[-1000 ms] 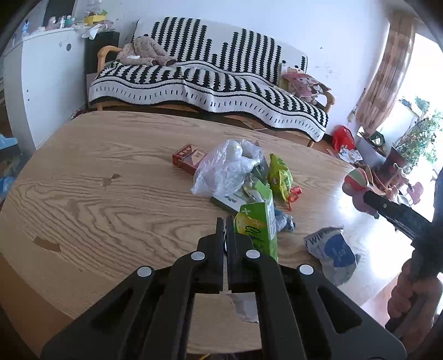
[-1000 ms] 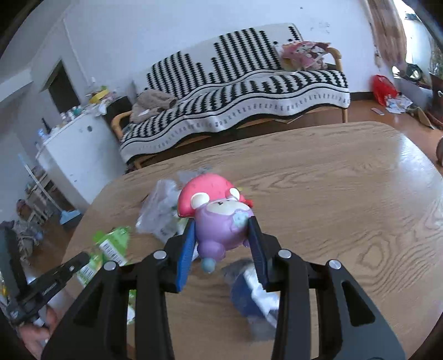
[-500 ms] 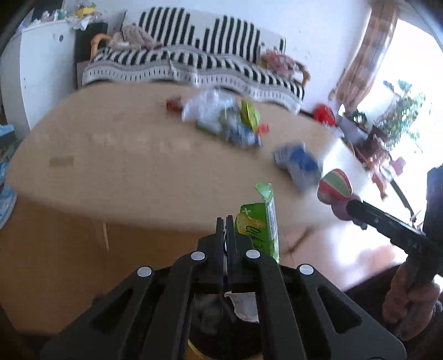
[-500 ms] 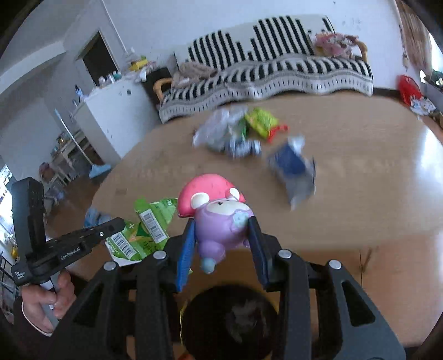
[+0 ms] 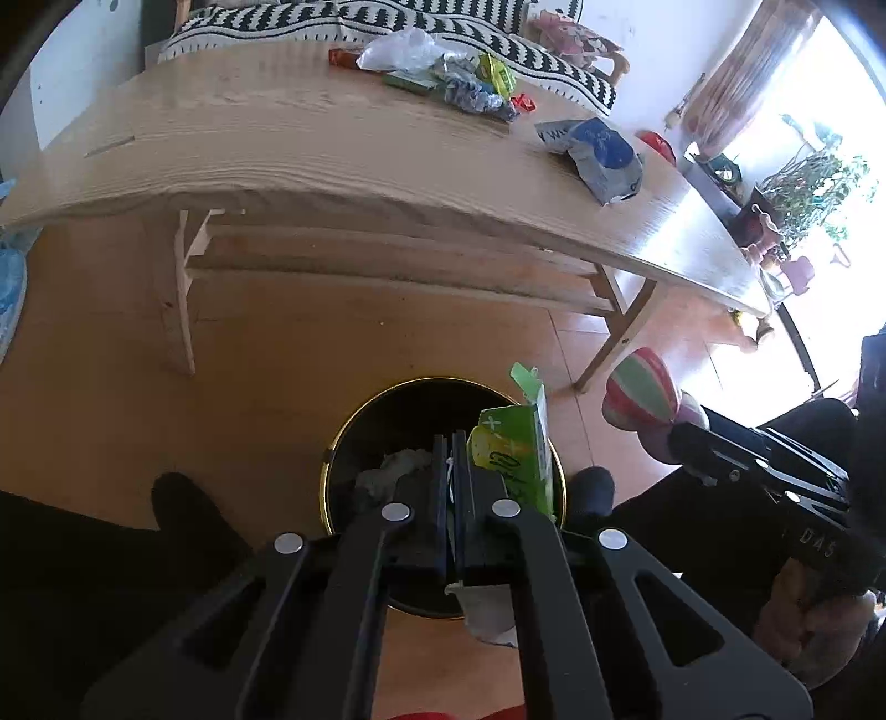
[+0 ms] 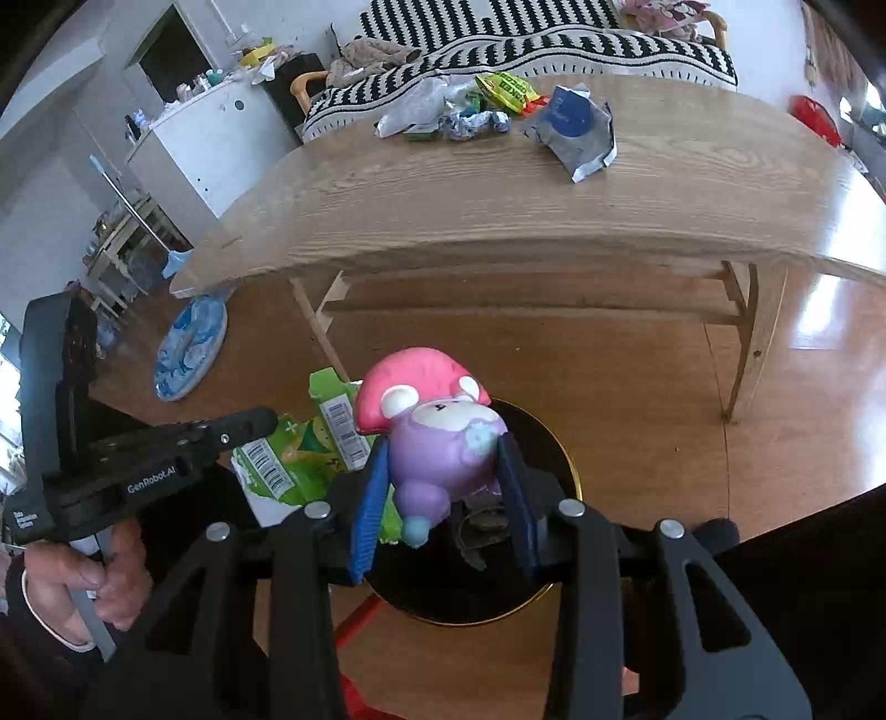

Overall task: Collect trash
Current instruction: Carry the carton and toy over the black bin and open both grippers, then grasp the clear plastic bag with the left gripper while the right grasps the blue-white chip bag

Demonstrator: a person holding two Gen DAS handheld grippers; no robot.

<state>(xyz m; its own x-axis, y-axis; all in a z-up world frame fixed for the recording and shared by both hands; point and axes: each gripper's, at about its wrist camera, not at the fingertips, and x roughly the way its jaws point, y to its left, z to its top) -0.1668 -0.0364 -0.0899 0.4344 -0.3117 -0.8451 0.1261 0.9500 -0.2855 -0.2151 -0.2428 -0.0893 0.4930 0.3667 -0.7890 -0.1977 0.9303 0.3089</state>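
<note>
My left gripper (image 5: 453, 443) is shut on a flattened green carton (image 5: 518, 448) and holds it above a black bin with a gold rim (image 5: 354, 426) on the floor. The carton also shows in the right wrist view (image 6: 293, 448). My right gripper (image 6: 443, 476) is shut on a pink and purple mushroom toy (image 6: 432, 432) above the same bin (image 6: 559, 459). That toy also shows in the left wrist view (image 5: 642, 396). Some crumpled trash (image 5: 396, 465) lies inside the bin.
A wooden table (image 5: 277, 144) stands beyond the bin and bears a clear plastic bag (image 5: 404, 47), green wrappers (image 5: 495, 72), a red box (image 5: 343, 56) and a blue and silver pouch (image 5: 601, 155). A striped sofa (image 6: 531, 33) is behind. A blue plate (image 6: 191, 346) lies on the floor.
Both grippers have come down from table height, off the table's near edge, to just above the bin. Each keeps its hold, the left on the carton, the right on the toy.
</note>
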